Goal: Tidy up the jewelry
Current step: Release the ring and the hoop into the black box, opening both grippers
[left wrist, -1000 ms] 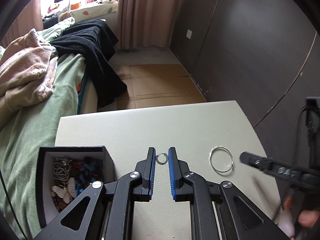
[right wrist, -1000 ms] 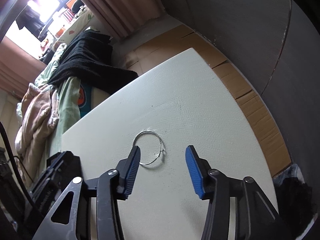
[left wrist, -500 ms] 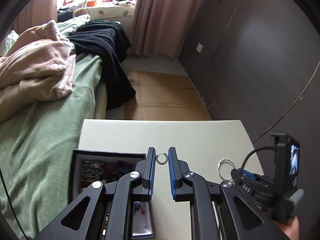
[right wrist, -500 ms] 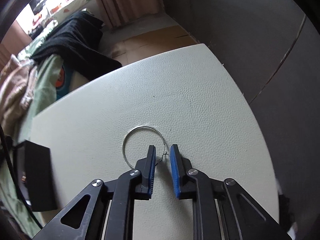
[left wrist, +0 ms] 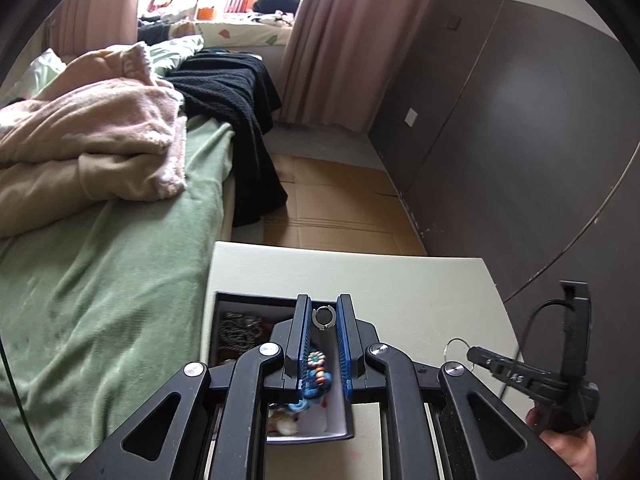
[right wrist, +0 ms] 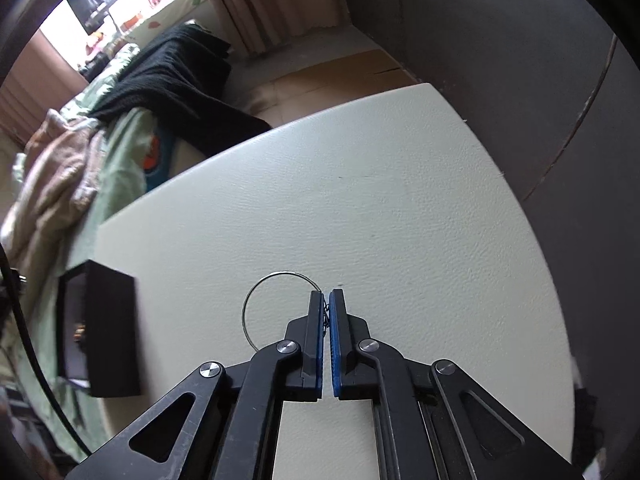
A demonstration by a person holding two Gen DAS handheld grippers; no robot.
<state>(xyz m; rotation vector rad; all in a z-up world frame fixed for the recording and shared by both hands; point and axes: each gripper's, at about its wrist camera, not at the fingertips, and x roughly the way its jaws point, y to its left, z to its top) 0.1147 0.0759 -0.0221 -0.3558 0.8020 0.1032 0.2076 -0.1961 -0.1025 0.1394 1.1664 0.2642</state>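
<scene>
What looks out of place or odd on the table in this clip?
Nothing stands out. The left gripper holds a small ring above the open jewelry box, and the right gripper pinches the large wire hoop lying on the table.

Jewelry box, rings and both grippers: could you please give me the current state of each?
Jewelry box: open, no lid seen, jewelry inside.
Small hoop earring: pinched in the left gripper, above the box.
Large wire hoop: lying on the white table, clasp end caught in the right gripper.
Left gripper: shut on the small hoop.
Right gripper: jaws have just been closing, now shut on the hoop's clasp.
</scene>
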